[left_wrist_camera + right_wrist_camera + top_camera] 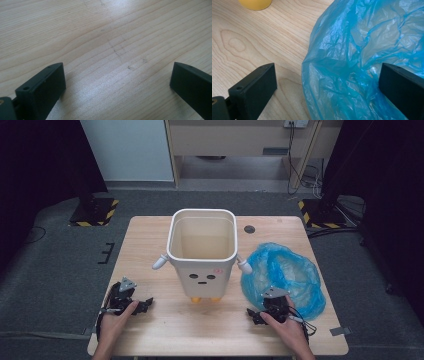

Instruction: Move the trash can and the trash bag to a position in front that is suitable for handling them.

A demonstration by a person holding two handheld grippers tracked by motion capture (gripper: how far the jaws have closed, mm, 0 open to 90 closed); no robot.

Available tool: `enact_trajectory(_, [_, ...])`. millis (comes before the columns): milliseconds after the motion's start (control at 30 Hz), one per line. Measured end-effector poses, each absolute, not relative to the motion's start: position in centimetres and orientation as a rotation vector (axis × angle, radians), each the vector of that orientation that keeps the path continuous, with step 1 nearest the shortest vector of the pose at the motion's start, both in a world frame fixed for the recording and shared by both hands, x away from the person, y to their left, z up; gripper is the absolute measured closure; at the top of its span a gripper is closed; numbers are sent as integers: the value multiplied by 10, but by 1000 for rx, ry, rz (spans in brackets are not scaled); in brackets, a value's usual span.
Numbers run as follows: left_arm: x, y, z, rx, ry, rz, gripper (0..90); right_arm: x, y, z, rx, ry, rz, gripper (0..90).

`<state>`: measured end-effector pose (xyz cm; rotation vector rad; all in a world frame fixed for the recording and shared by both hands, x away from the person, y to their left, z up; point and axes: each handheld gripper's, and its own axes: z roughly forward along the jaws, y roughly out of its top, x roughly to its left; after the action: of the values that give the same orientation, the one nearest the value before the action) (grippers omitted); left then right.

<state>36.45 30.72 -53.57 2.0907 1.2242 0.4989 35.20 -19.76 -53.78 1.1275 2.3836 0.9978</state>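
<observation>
A white bin [202, 255] with a drawn face, two small arms and yellow feet stands open-topped in the middle of the wooden table [150, 232]. To its right lies a crumpled blue plastic bag [284, 272]. My left gripper [129, 296] rests near the front left of the table; its jaws stand wide apart over bare wood [117, 82]. My right gripper [270, 306] sits at the bag's near edge, open [328, 82]. The blue bag [362, 50] spreads between its jaws, and nothing is pinched. One yellow foot [255, 3] of the bin shows at the top left.
A dark round grommet [249, 229] sits in the table behind the bin. Grey floor surrounds the table, with black stand bases [94, 211] marked in yellow and black at both back corners. A strip of tape [341, 330] lies at the front right corner.
</observation>
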Motion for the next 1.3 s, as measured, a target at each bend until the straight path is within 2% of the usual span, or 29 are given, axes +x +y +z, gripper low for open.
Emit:
enact_trajectory(600, [364,297,-526,2121,1163,452,35,350,-197,-538,1151,2375,995,20])
enact_trajectory(1100, [372,301,-493,2089,1087,404,46,351,-197,-538,1150,2373,992,20])
enact_trajectory(1300, [380,305,-477,2096,1082,441,46,350,-197,-538,1150,2368,990,19])
